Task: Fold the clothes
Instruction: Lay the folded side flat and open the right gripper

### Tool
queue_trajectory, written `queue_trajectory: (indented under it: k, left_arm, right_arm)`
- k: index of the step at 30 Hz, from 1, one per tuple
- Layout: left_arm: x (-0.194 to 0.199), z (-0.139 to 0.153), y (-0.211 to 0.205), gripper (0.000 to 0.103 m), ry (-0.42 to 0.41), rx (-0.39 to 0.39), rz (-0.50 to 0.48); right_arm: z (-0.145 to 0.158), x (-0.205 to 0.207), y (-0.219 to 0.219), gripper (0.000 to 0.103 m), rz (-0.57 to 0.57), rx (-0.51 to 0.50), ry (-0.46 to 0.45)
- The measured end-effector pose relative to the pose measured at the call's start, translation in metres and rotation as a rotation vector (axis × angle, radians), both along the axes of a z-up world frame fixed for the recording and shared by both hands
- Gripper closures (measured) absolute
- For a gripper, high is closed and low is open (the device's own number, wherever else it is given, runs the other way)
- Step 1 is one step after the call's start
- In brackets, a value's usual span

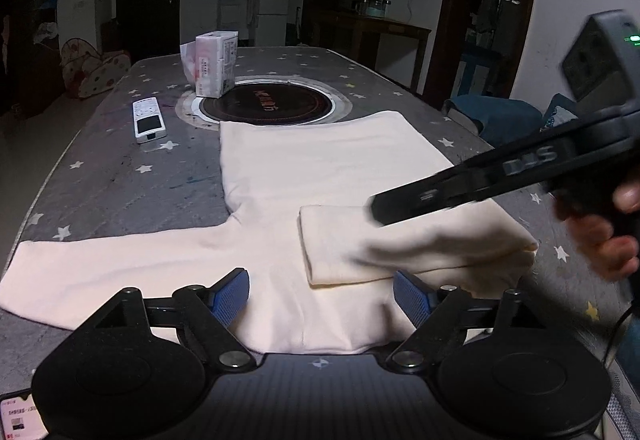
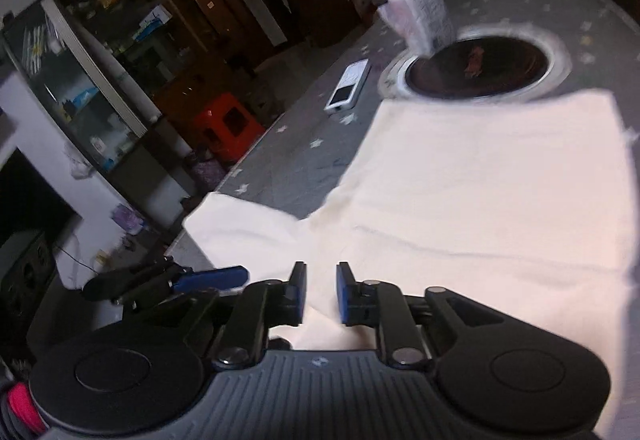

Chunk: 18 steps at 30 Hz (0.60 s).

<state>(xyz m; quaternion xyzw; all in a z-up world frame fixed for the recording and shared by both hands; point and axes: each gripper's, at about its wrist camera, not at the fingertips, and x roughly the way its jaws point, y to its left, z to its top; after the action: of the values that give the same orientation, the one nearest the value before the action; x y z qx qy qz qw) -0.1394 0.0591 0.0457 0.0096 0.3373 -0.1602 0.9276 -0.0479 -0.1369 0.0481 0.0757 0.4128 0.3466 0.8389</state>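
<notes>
A cream long-sleeved top (image 1: 320, 176) lies flat on the grey star-patterned table (image 1: 104, 176). Its right sleeve (image 1: 400, 244) is folded across the body; its left sleeve (image 1: 100, 268) stretches out to the left. My left gripper (image 1: 322, 298) is open and empty, hovering over the near edge of the top. My right gripper (image 2: 321, 294) is above the top with its jaws a narrow gap apart and nothing between them. It shows in the left wrist view (image 1: 500, 176) as a blurred black bar over the folded sleeve. The top also fills the right wrist view (image 2: 480, 180).
A white remote (image 1: 149, 119) lies left of the top. A white box (image 1: 216, 63) stands at the rim of a round black hotplate (image 1: 266, 105) set in the table beyond the top. A phone (image 1: 20, 416) shows at the near left corner.
</notes>
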Motion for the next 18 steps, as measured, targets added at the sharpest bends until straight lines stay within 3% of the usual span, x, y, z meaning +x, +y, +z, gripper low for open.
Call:
queue_trajectory:
  k: [7, 9, 14, 18]
  left_arm:
    - [0.011, 0.002, -0.019, 0.032, -0.049, 0.017, -0.042]
    - [0.016, 0.001, -0.026, 0.045, -0.05, 0.022, -0.06]
    - [0.03, -0.005, -0.038, 0.058, -0.029, 0.014, -0.092]
    - [0.038, -0.012, -0.042, 0.06, -0.009, 0.03, -0.093]
  right_arm:
    - [0.005, -0.013, -0.056, 0.085, -0.085, -0.238, -0.071]
    - [0.001, -0.016, -0.069, 0.085, -0.111, -0.277, -0.076]
    - [-0.002, -0.018, -0.083, 0.085, -0.161, -0.335, -0.126]
    - [-0.005, -0.007, -0.079, 0.085, -0.187, -0.329, -0.158]
